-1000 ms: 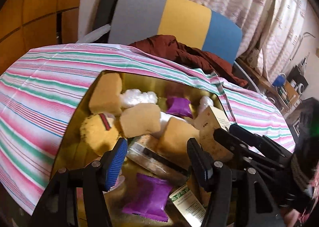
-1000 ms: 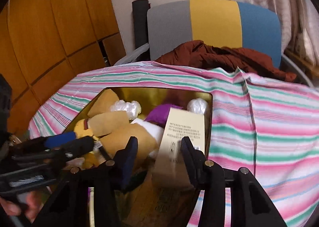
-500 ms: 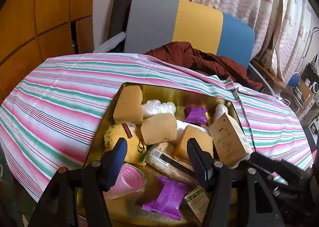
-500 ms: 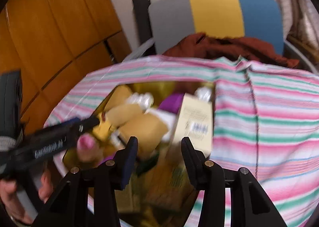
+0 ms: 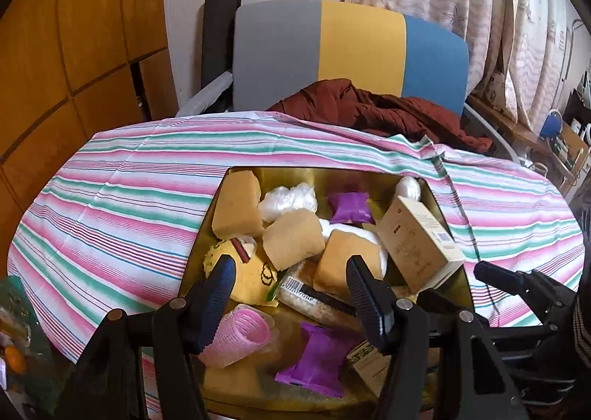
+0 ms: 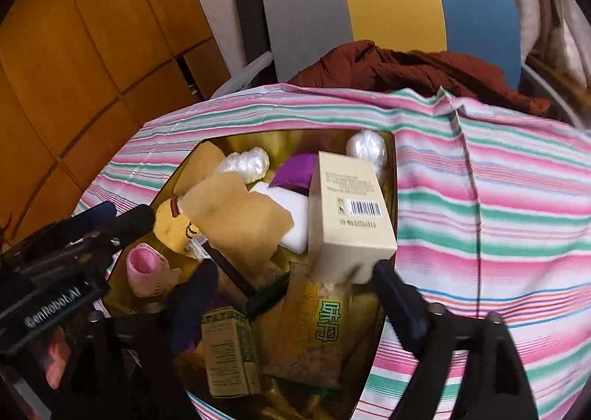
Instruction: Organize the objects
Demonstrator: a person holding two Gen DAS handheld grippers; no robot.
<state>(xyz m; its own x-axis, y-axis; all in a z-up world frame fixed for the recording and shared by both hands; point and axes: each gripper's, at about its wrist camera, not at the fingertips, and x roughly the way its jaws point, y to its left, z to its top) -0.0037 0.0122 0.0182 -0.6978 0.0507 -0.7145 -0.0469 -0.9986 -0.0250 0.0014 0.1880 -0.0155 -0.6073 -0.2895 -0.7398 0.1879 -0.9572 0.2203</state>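
Both grippers spread, empty: left (image 5: 290, 294) over curler (image 5: 236, 335) at 6 of gold tray (image 5: 332, 174), right (image 6: 295, 294) below beige box (image 6: 347, 213), box at tray's 3 edge

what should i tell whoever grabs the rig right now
Left gripper: open, empty, above the near part of the gold tin.
Right gripper: open, empty, just short of the beige carton.
Things: the carton leans at the tin's right side; tan sponges, a pink hair roller, purple packets, a snack bag and a small green-printed box lie jumbled inside.
Done: everything seen sits in the tin.
Left: tidying that pile; nothing is held.
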